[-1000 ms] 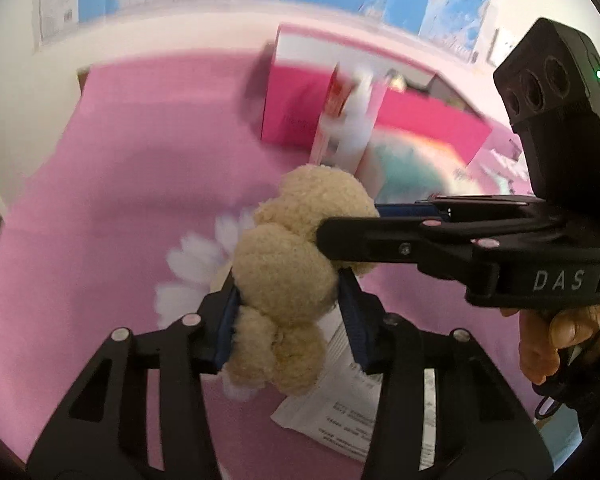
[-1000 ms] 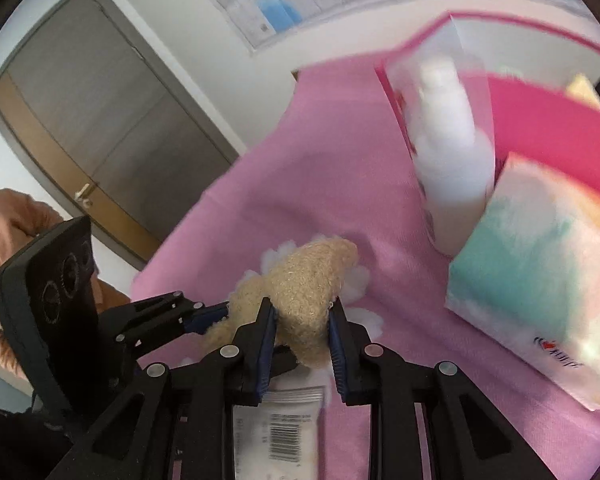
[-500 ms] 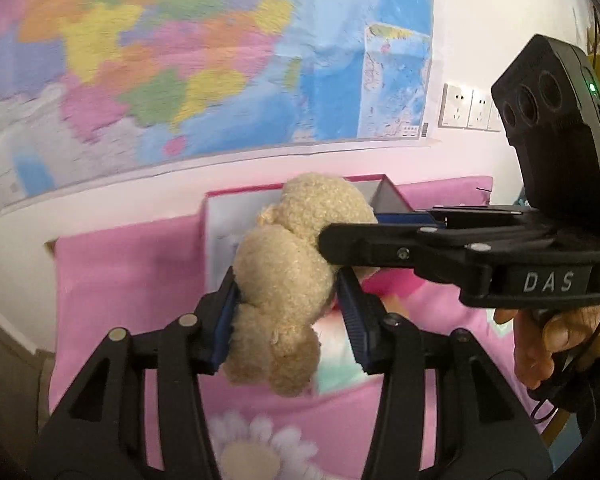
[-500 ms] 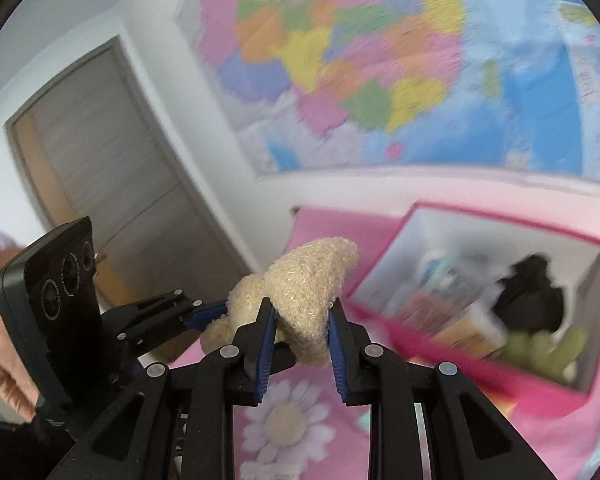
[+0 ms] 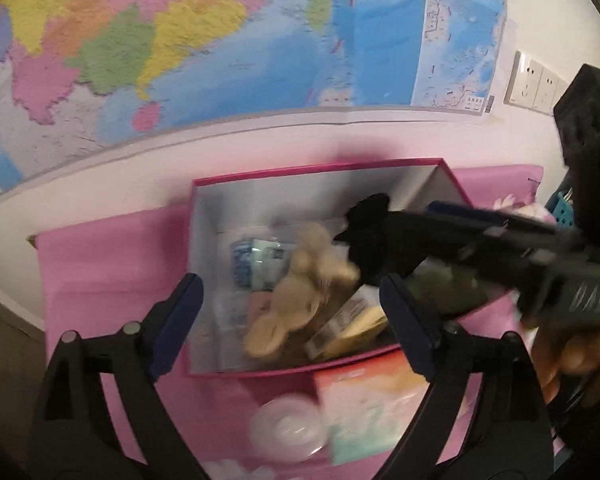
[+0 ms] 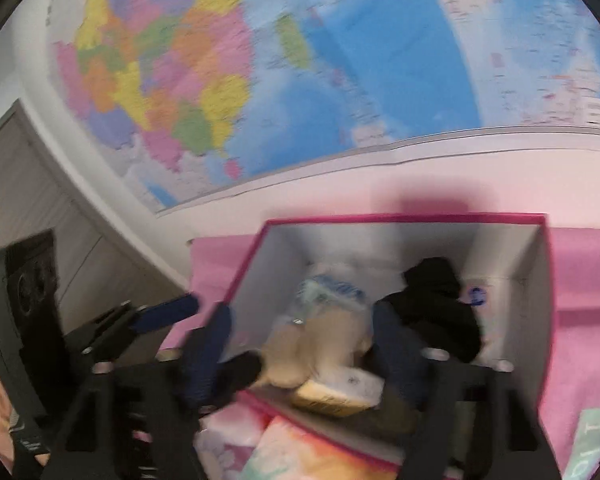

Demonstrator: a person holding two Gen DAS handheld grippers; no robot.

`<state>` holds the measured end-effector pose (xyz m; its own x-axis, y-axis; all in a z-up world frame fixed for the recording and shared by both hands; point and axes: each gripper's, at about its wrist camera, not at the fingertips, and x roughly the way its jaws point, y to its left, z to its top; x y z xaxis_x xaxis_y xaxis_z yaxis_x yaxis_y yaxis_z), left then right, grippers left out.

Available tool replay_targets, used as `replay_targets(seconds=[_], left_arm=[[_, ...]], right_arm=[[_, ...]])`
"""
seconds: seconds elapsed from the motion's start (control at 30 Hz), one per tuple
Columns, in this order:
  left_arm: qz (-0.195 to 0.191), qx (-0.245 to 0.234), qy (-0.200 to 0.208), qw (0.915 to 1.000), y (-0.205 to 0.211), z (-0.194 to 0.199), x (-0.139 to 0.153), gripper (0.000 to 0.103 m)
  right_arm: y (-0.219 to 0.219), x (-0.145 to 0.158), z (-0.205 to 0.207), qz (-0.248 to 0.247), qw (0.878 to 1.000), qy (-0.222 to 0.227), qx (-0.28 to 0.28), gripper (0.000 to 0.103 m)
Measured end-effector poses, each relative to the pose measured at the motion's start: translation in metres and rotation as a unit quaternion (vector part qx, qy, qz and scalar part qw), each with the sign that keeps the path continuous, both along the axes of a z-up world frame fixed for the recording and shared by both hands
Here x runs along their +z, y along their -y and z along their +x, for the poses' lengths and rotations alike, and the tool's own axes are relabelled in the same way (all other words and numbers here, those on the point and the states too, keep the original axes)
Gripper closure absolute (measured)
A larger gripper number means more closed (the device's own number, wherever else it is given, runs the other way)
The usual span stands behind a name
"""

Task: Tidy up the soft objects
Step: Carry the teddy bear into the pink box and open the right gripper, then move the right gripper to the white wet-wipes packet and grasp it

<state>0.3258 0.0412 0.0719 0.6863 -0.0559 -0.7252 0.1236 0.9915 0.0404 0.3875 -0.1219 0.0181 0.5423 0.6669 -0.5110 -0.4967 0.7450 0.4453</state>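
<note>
The tan plush bear [image 5: 300, 304] lies loose inside the pink box [image 5: 204, 216], on top of packets; it also shows in the right wrist view [image 6: 320, 344]. My left gripper [image 5: 292, 320] is open above the box's near side, fingers wide on either side of the bear, not touching it. My right gripper [image 6: 300, 344] is open too, above the box [image 6: 540, 320], and reaches in from the right in the left wrist view. A black soft toy [image 5: 368, 220] sits at the box's back right.
The box stands on a pink cloth [image 5: 100, 264] against a wall with a large map [image 5: 220, 40]. A pastel tissue pack [image 5: 376, 408] and a white bottle cap [image 5: 288, 428] lie in front of the box. A grey door [image 6: 28, 208] is left.
Both grippers held the bear over the box half a second ago. Both have opened and the bear has dropped into the box.
</note>
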Motion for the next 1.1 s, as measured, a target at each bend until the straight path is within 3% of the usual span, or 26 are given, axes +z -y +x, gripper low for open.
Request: replay_targets(seconds=[0.1, 0.2, 0.33, 0.43, 0.6, 0.7, 0.77, 0.9, 1.1], left_arm=[[-0.018, 0.001, 0.019, 0.9997, -0.02, -0.029, 0.009, 0.008], [-0.018, 0.009, 0.068, 0.9975, -0.037, -0.079, 0.016, 0.0], [-0.023, 0.02, 0.077, 0.9966, -0.061, -0.148, -0.005, 0.0], [-0.028, 0.031, 0.065, 0.997, -0.073, -0.193, -0.034, 0.0], [-0.044, 0.049, 0.028, 0.9974, -0.07, -0.253, -0.088, 0.0], [-0.034, 0.052, 0.014, 0.998, -0.057, -0.275, -0.11, 0.0], [-0.041, 0.048, 0.005, 0.998, -0.052, -0.284, -0.12, 0.0], [-0.062, 0.061, -0.005, 0.9962, -0.061, -0.283, -0.124, 0.0], [-0.084, 0.081, -0.027, 0.9929, -0.065, -0.263, -0.129, 0.0]], right_arm=[[0.01, 0.005, -0.015, -0.005, 1.0, 0.02, -0.003, 0.026], [0.022, 0.01, -0.054, -0.025, 0.998, 0.062, 0.008, 0.023], [0.033, 0.001, -0.126, -0.05, 0.992, 0.099, 0.052, 0.019], [0.032, -0.023, -0.171, -0.056, 0.99, 0.085, 0.102, 0.019], [0.021, -0.085, -0.217, -0.053, 0.982, -0.012, 0.179, 0.019], [0.013, -0.115, -0.234, -0.078, 0.977, -0.051, 0.191, 0.021], [0.004, -0.125, -0.249, -0.107, 0.973, -0.047, 0.198, 0.021], [-0.021, -0.13, -0.28, -0.183, 0.961, 0.016, 0.206, 0.021], [-0.049, -0.135, -0.302, -0.226, 0.952, 0.069, 0.194, 0.019]])
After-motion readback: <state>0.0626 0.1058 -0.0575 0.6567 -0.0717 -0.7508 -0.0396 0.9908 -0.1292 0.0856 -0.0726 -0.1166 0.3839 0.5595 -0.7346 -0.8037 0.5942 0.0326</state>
